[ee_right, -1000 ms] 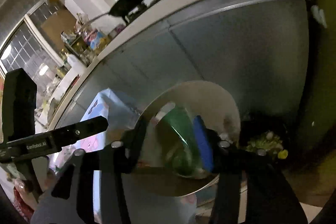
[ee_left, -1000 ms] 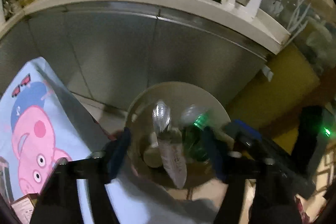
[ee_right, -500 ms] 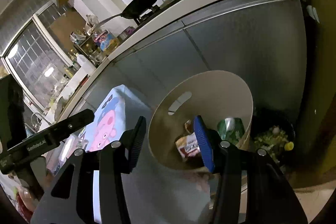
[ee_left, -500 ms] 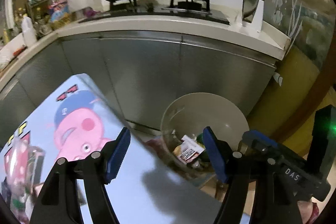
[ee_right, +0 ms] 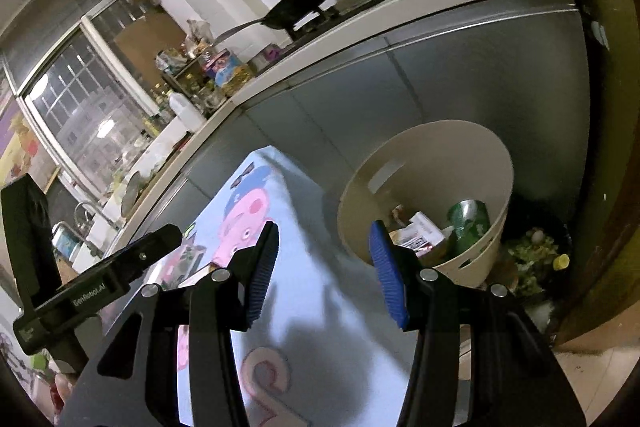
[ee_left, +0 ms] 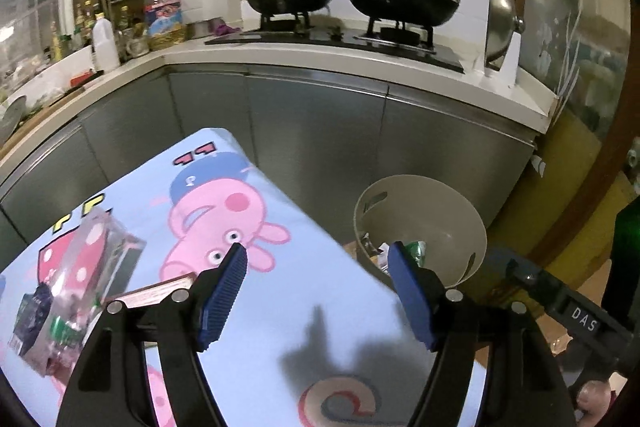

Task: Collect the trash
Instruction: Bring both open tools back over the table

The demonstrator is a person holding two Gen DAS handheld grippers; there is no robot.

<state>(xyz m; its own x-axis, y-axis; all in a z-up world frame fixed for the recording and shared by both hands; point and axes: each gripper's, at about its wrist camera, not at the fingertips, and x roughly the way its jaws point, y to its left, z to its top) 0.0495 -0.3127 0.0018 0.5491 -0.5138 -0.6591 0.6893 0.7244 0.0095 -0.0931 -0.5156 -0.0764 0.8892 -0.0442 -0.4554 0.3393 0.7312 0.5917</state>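
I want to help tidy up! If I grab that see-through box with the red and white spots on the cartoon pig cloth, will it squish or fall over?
The see-through box looks like thin clear plastic, so it would probably dent if squeezed hard. It already sits tilted among other packets, so a push would likely tip it. It seems light for its size.

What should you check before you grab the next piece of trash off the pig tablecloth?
1. Left gripper empty and open: ok.
2. Right gripper empty and open: ok.
3. Beige bin upright with room left: ok; green can and wrappers lie low inside.
4. Trash left on the tablecloth: ok, a clear packet and small boxes sit at its left end.
5. Which piece comes next: cannot tell.
6. Path to the packet clear: ok.
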